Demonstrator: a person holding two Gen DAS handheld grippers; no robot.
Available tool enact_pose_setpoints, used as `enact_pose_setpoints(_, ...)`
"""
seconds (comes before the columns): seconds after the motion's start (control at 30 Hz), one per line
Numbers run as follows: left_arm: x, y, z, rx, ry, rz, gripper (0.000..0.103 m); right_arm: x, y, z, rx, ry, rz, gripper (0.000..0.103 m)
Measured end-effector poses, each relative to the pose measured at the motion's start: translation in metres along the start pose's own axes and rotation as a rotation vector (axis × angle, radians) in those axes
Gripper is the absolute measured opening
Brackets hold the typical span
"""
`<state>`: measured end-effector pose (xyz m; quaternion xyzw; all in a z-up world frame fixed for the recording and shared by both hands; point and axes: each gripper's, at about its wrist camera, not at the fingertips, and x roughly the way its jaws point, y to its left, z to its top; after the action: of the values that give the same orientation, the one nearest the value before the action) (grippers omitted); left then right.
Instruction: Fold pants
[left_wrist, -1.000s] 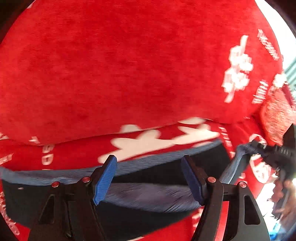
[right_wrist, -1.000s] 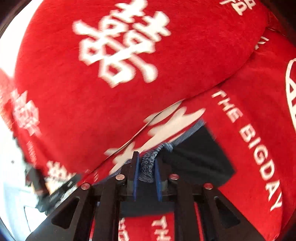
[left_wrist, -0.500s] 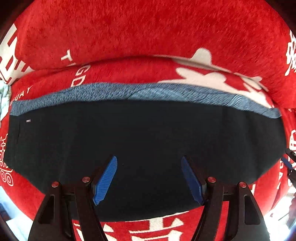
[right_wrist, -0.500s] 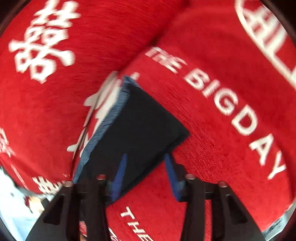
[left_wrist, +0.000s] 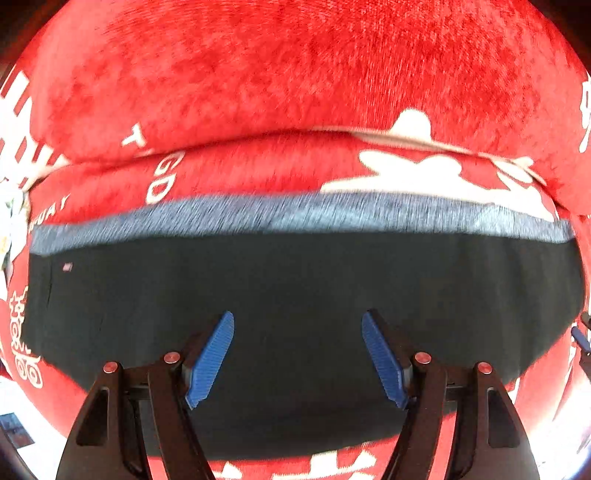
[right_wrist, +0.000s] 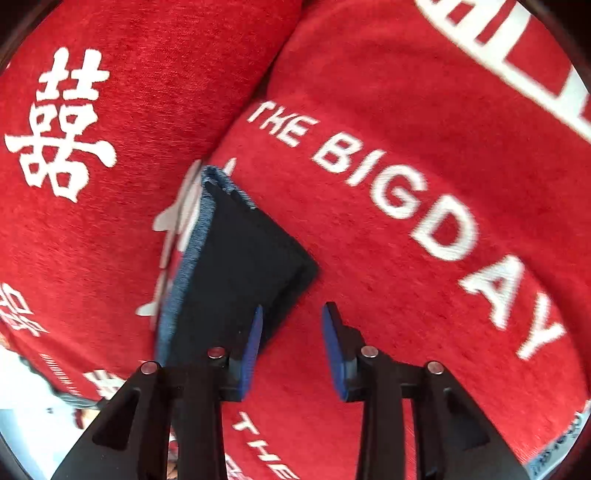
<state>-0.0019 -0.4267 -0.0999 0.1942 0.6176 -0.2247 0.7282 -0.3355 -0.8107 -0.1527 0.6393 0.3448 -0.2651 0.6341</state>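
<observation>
Dark pants (left_wrist: 295, 295) lying flat and folded on a red blanket (left_wrist: 295, 74) with white lettering, grey-blue waistband (left_wrist: 295, 214) along the far edge, left tongs (left_wrist: 297, 354) open above the cloth, right tongs (right_wrist: 291, 343) just opened, empty, over the pants' corner (right_wrist: 306, 266)

Dark pants (left_wrist: 295, 288), red white-lettered cover (left_wrist: 295, 74)

The pants (left_wrist: 295, 295) were dark, matt cloth with a fuzzy blue-grey band. The red cover (right_wrist: 406, 277) looked soft and plushy.
</observation>
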Motion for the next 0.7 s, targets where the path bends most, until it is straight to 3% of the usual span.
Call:
enact_pose_setpoints(0.07, 0.011, -0.008, 0.011, -0.007, 0.009, 0.000, 0.073, 0.021, 0.000, 0.005, 0.029, 0.038, 0.069, 0.038)
enact_pose_setpoints(0.13, 0.019, -0.018, 0.017, -0.007, 0.019, 0.016, 0.073, 0.032, 0.009, 0.011, 0.048, 0.038, 0.050, 0.014)
enact_pose_setpoints(0.23, 0.017, -0.028, 0.015, 0.006, 0.014, -0.005, 0.073, 0.018, 0.035, 0.015, -0.017, 0.008, 0.054, 0.012)
enact_pose_setpoints(0.3, 0.024, -0.033, 0.004, 0.022, 0.027, 0.022, 0.074, 0.008, 0.045, 0.013, -0.103, 0.002, 0.011, 0.012)
enact_pose_setpoints(0.4, 0.026, -0.029, -0.011, 0.010, 0.023, 0.037, 0.084, 0.024, 0.026, 0.014, -0.105, 0.074, -0.081, 0.017)
enact_pose_setpoints(0.47, 0.019, -0.022, -0.016, 0.011, 0.055, 0.046, 0.084, 0.019, 0.023, 0.013, -0.059, 0.053, -0.059, 0.033)
enact_pose_setpoints(0.5, 0.013, -0.016, -0.020, 0.020, 0.053, 0.064, 0.084, 0.012, 0.029, 0.010, -0.076, 0.022, -0.111, 0.045)
enact_pose_setpoints(0.57, -0.001, 0.006, -0.029, 0.035, 0.045, 0.102, 0.084, 0.000, 0.042, 0.002, -0.127, 0.004, -0.167, 0.046)
enact_pose_setpoints(0.7, -0.023, 0.054, -0.045, -0.018, 0.038, 0.138, 0.084, -0.011, 0.084, -0.038, -0.273, 0.062, -0.075, 0.046)
